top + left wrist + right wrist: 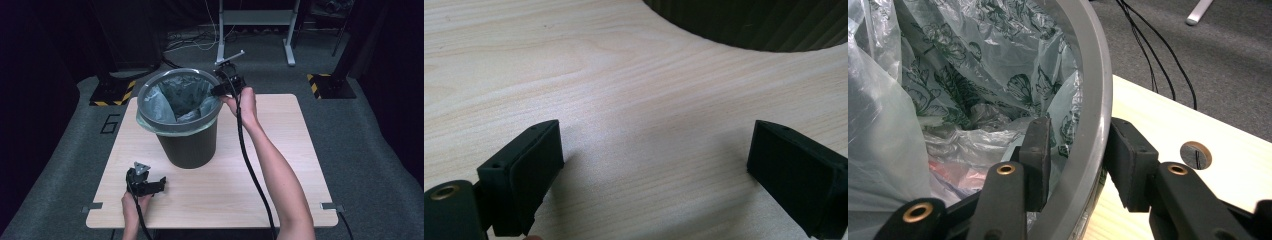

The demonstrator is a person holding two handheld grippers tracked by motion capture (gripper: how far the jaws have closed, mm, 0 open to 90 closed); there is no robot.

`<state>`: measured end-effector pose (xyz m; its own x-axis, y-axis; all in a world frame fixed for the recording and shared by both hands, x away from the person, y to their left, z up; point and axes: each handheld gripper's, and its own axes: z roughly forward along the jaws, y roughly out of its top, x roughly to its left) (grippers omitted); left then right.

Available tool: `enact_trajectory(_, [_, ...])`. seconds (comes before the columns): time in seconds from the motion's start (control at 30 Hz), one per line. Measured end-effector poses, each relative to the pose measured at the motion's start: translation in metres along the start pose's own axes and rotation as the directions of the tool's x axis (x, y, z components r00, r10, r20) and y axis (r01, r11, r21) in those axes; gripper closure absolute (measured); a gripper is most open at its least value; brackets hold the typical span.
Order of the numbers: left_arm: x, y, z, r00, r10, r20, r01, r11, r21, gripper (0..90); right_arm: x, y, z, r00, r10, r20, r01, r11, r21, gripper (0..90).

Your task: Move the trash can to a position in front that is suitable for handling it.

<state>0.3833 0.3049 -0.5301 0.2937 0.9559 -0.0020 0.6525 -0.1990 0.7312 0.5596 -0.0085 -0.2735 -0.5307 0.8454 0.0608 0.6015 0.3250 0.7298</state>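
- Here, a dark waste bin (187,135) stands upright at the middle of a pale wooden table (280,170), toward its far side, lined with a clear plastic bag (182,97) printed with dark leaves.
- A grey ring (150,85) sits around the bin's mouth and pins the bag's edge over the rim.
- The right gripper (226,84) is at the bin's right far edge. In the right gripper view its 2 jaws straddle the grey ring (1095,100), 1 inside against the bag (973,90) and 1 outside; whether they press the ring or just bracket it, I cannot tell.
- The left gripper (145,184) rests low on the table near the front left corner, well apart from the bin. In the left gripper view its 2 jaws are spread wide over bare wood, holding nothing, with the bin's ribbed wall (764,25) ahead.
- The step appears to be gripping the ring at the rim. To do it well, pinch the ring squarely, keep the loose bag film from bunching under the inner jaw, and lift straight up so the bin does not tip; the free left gripper could steady the bin's wall.
- The bin's long axis runs vertically, mouth pointing up, base flat on the table.
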Motion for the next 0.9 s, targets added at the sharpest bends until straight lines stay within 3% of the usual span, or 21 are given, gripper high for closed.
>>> enact_trajectory(0.9, [0.000,0.000,0.000,1.0000,0.000,-0.006,0.000,1.0000,0.001,7.5,-0.046,-0.029,-0.032,0.9958,0.076,0.051,-0.074,0.996,-0.041,62.8])
